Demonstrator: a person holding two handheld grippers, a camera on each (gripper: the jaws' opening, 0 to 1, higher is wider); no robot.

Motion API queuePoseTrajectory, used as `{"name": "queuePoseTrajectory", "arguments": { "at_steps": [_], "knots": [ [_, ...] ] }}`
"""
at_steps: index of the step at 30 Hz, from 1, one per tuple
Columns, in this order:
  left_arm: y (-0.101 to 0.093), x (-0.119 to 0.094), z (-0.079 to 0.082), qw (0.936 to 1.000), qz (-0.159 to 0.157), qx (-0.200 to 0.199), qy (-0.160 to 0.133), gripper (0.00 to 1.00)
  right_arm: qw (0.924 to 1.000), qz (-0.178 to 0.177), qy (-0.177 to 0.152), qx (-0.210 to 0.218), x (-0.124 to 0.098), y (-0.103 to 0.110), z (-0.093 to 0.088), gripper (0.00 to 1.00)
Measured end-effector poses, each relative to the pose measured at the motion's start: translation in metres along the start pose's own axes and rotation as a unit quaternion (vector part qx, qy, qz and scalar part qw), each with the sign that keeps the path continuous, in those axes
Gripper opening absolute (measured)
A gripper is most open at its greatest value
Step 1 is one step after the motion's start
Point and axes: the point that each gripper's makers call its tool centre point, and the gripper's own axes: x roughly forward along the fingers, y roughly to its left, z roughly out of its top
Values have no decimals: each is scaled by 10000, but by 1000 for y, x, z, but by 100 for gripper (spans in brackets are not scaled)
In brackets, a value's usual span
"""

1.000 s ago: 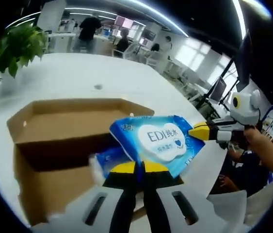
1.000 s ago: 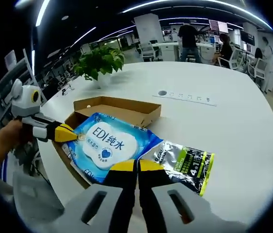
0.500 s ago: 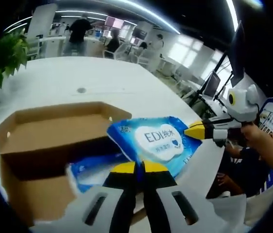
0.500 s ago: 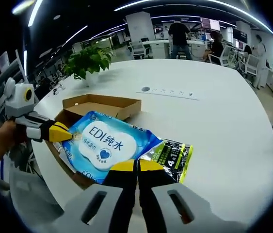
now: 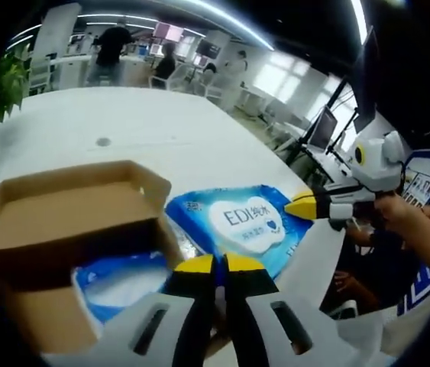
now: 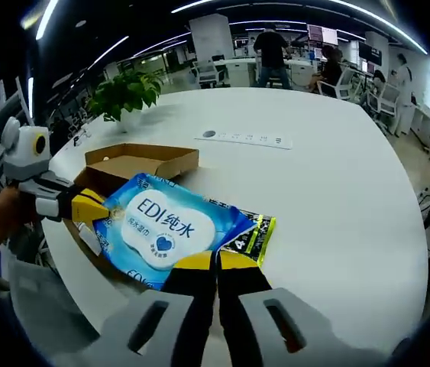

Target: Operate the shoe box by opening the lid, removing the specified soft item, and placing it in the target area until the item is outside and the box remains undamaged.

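A blue wipes pack [image 5: 241,224] with a white label hangs between both grippers, beside the open cardboard shoe box [image 5: 62,218]. My left gripper [image 5: 215,264] is shut on the pack's near edge. My right gripper [image 5: 300,206] comes in from the right, shut on the pack's far corner. In the right gripper view, my right gripper [image 6: 216,261] pinches the same pack [image 6: 165,225], and my left gripper [image 6: 92,208] grips its left corner. The box [image 6: 138,160] lies behind the pack. A second blue pack [image 5: 115,281] lies inside the box.
A black, silver and yellow pouch [image 6: 254,232] lies on the white table [image 6: 337,183] just under the pack's right edge. A potted plant [image 6: 123,92] stands at the far left, with a socket strip [image 6: 245,138] mid-table. People and desks fill the background.
Both grippers have carried the wipes pack sideways off the box and lower toward the table. The second pack in the box now shows more fully.
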Motion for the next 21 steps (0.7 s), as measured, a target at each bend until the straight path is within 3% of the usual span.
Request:
{"name": "queuePoseTrajectory", "arguments": {
  "at_steps": [15, 21],
  "knots": [
    [1, 33, 6, 9994, -25, 157, 320, 0, 9996, -252, 130, -75, 21, -29, 1, 0],
    [7, 45, 8, 9962, 99, 627, 599, 0, 9993, -293, 159, -148, 35, -38, 3, 0]
  ]
}}
